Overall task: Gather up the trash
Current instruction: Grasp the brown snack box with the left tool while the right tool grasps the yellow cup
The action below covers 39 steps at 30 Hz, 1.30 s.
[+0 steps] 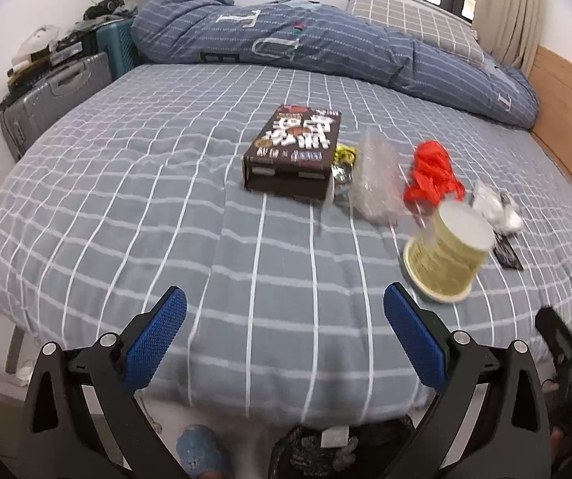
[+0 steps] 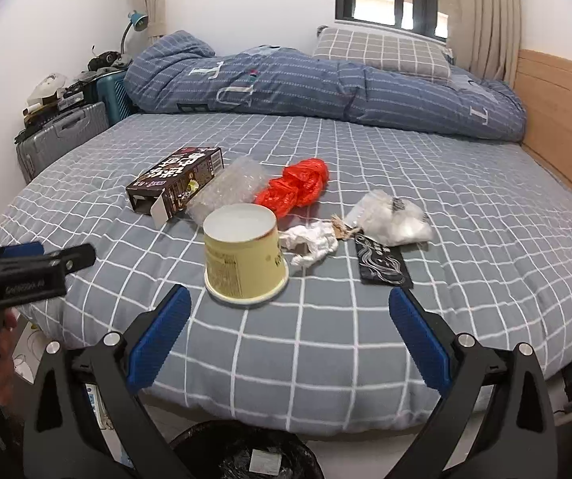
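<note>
Trash lies on the grey checked bed point(image 2: 366, 339): an upturned yellow paper cup point(image 2: 243, 254) point(image 1: 447, 253), a dark cardboard box point(image 2: 176, 185) point(image 1: 294, 147), a clear bubble-wrap bag point(image 2: 228, 187) point(image 1: 378, 177), a red plastic bag point(image 2: 296, 185) point(image 1: 431, 173), crumpled white tissue point(image 2: 310, 241), a clear bag point(image 2: 396, 219) and a black packet point(image 2: 384, 265). My left gripper point(image 1: 284, 311) is open and empty above the bed's near edge. My right gripper point(image 2: 290, 315) is open and empty just in front of the cup. A black-lined bin point(image 2: 246, 457) point(image 1: 342, 449) stands below the bed edge.
A rolled blue quilt point(image 2: 326, 88) and a checked pillow point(image 2: 382, 54) lie at the bed's far side. Suitcases point(image 1: 54, 95) stand at the left. A wooden bed frame point(image 2: 561, 119) runs along the right. The left gripper's body point(image 2: 18, 275) shows in the right wrist view.
</note>
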{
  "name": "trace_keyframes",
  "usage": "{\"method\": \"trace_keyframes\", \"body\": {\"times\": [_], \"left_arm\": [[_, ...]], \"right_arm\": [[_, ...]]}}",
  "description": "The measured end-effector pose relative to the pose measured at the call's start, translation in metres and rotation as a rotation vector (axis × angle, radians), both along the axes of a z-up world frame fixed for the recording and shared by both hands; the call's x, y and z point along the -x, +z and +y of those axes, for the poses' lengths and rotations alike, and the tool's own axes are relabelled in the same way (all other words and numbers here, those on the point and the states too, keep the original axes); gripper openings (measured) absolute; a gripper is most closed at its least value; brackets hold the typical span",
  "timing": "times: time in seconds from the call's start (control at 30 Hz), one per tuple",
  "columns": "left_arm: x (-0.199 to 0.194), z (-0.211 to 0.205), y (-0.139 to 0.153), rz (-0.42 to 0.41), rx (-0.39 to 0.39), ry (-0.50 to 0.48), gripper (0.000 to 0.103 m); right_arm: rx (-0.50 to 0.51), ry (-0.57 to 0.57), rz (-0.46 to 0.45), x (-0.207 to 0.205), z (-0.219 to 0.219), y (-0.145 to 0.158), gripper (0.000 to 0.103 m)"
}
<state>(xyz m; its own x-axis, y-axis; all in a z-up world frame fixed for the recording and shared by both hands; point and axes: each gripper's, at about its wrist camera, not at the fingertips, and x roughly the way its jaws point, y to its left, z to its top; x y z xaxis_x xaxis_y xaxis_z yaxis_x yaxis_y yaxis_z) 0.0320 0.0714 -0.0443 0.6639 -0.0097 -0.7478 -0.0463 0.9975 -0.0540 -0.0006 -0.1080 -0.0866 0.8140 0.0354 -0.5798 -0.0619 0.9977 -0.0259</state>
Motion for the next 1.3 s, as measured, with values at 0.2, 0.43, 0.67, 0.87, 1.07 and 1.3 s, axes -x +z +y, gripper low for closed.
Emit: {"method": "trace_keyframes", "body": {"times": [0.2,0.43,0.67,0.87,1.07,1.3], "left_arm": [[-0.048,0.004,0.000,0.010,0.006,-0.006,0.097],[-0.098,0.008,-0.002,0.026,0.028,-0.013,0.097],[-0.140,0.003,-0.013,0.062,0.005,-0.049,0.097],[-0.164,0.000,-0.020,0.090,0.025,-0.089,0.097],[-0.175,-0.004,-0.025,0.096,0.003,-0.115,0.097],[-0.181,-0.005,-0.028,0.096,-0.032,-0.100,0.097]], "right_arm": [[0.006,0.010,0.017,-0.029,0.010,-0.004,0.095],[0.011,0.036,0.025,-0.067,0.023,-0.005,0.095],[-0.006,0.053,0.047,-0.088,0.027,-0.013,0.095],[-0.023,0.062,0.055,-0.093,0.030,-0.019,0.095],[-0.030,0.069,0.068,-0.097,0.029,-0.026,0.095],[-0.056,0.074,0.078,-0.098,0.027,-0.032,0.093]]}}
